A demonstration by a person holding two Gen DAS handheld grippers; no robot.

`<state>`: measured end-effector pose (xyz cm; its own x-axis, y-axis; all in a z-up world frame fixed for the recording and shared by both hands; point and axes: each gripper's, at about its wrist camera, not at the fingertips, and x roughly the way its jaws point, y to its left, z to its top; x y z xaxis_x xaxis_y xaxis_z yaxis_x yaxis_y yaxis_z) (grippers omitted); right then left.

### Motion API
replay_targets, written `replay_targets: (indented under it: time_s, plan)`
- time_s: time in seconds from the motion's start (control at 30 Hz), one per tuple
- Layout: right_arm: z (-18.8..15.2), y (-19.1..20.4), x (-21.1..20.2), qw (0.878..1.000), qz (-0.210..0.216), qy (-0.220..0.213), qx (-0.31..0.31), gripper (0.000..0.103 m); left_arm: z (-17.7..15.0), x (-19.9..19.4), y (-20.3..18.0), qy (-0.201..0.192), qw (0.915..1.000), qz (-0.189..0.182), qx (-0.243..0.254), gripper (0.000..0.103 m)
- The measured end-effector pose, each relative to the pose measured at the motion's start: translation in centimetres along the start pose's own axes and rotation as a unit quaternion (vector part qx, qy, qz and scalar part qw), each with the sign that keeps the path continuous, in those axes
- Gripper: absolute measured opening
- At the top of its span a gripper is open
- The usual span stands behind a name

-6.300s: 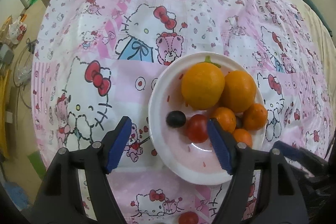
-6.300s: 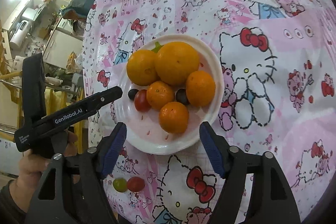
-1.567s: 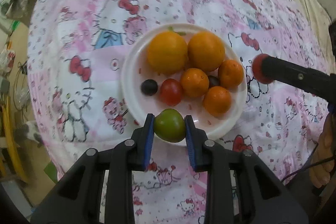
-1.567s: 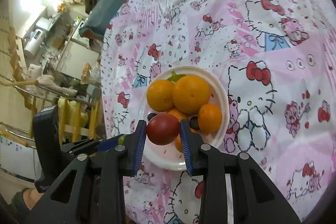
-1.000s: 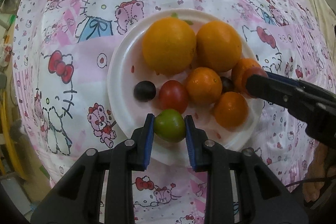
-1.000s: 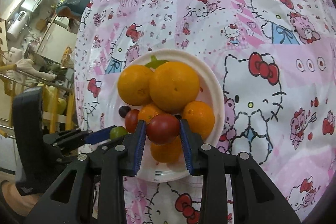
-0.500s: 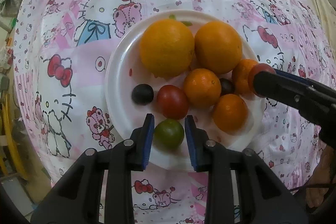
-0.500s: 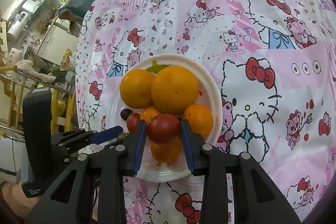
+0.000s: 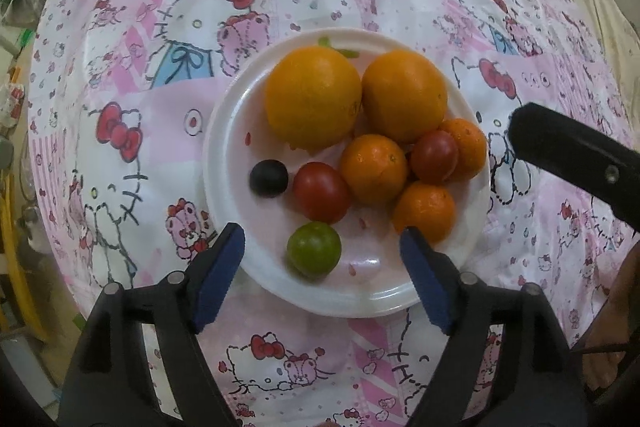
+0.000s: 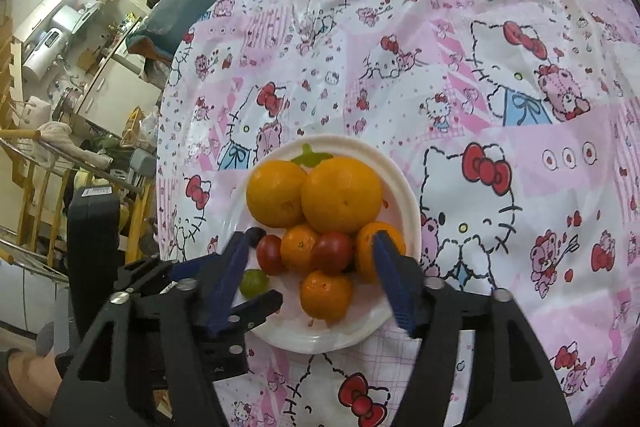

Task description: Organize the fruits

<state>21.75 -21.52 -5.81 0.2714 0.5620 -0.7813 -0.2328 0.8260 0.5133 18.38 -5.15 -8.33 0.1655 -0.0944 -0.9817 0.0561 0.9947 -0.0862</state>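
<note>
A white plate (image 9: 224, 163) (image 10: 404, 195) holds two big oranges (image 9: 314, 97), several small oranges (image 9: 374, 169), two red tomatoes (image 9: 320, 191) (image 9: 434, 157), a dark grape (image 9: 269, 177) and a green tomato (image 9: 314, 250) (image 10: 253, 283). My left gripper (image 9: 322, 277) is open and empty, its fingers either side of the green tomato at the plate's near rim. My right gripper (image 10: 310, 277) is open and empty over the plate, above the red tomato (image 10: 332, 251) lying among the small oranges.
The plate sits on a pink Hello Kitty tablecloth (image 9: 120, 67) (image 10: 500, 67). The right gripper's body (image 9: 576, 155) reaches in at the right of the left wrist view. Room clutter and a blue chair (image 10: 176, 15) lie beyond the table's far left edge.
Both grippers have opened wide. The left one let go of the green tomato onto the plate's near part; the right one let go of the red tomato among the small oranges.
</note>
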Motion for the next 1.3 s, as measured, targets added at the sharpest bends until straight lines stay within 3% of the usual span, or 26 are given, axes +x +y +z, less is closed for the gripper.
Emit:
replay_targets:
  time_s: [0.33,0.43,0.53,0.8,0.97,1.3]
  plan:
    - [0.0,-0.1,-2.0,1.000,-0.014,-0.025,0.004,0.085,-0.9,-2.8,1.4,-0.061,0.9979,-0.001,-0.022,0.078]
    - [-0.1,0.0,-3.2,0.999,-0.030,-0.043,-0.003,0.090,-1.2,-3.7,1.6,-0.067,0.9974,0.014,-0.023,0.092]
    - [-0.8,-0.1,-4.5,0.996,-0.060,-0.064,-0.008,0.097,-1.8,-4.4,2.0,-0.069,0.9970,0.023,-0.025,0.093]
    - [-3.7,1.1,-7.4,0.994,-0.060,-0.087,-0.020,0.102,-4.3,-7.3,3.1,-0.099,0.9938,0.011,-0.049,0.101]
    - [-6.1,1.5,-9.0,0.994,-0.043,-0.102,-0.017,0.103,-7.0,-9.5,2.8,-0.163,0.9857,0.027,-0.033,0.101]
    - [-10.4,3.1,-10.8,0.987,-0.056,-0.151,-0.026,0.103,-11.3,-11.7,3.9,-0.217,0.9744,0.013,-0.058,0.102]
